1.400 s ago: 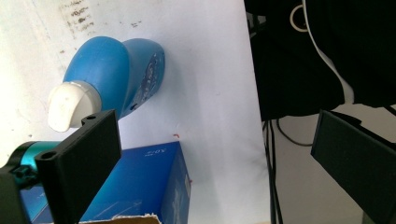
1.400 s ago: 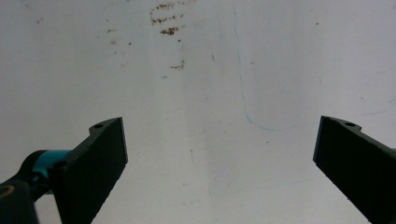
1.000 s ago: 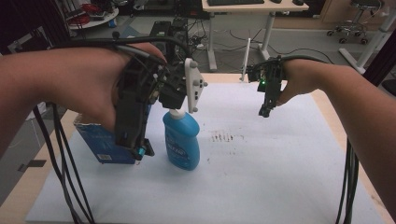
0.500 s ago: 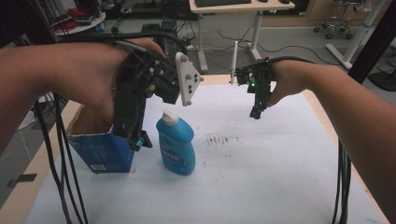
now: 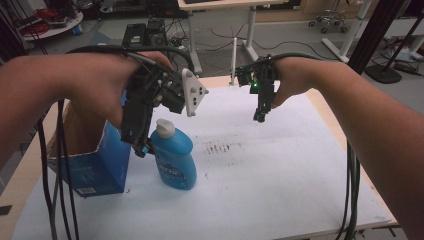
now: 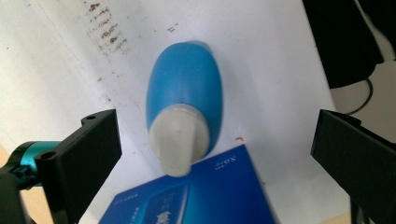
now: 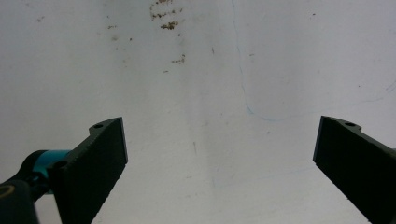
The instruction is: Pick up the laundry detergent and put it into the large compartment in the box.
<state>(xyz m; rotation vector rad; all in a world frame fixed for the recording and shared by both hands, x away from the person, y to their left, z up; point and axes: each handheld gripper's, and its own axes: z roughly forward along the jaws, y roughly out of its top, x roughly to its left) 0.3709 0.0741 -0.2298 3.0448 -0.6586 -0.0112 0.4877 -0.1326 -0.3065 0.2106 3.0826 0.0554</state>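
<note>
A person's left gripper (image 5: 142, 142) hovers over a blue bottle (image 5: 172, 155) with a white flip cap (image 6: 177, 147), its jaws spread wide and holding nothing. The bottle stands upright near the left edge of the white-covered table (image 5: 280, 180), touching or just beside an open blue cardboard box (image 5: 95, 165); the high view does not settle which. The right gripper (image 5: 260, 115) hangs well apart over bare sheet toward the far edge, jaws likewise spread and empty.

The step in hand looks like a grasp on the bottle. To do it well, the left gripper should come down centred so both jaws straddle the narrow shoulders below the cap, with the box-side jaw slipping between bottle and box wall rather than catching the cardboard. Closing on the body, not the cap, should keep the bottle from tipping.
</note>
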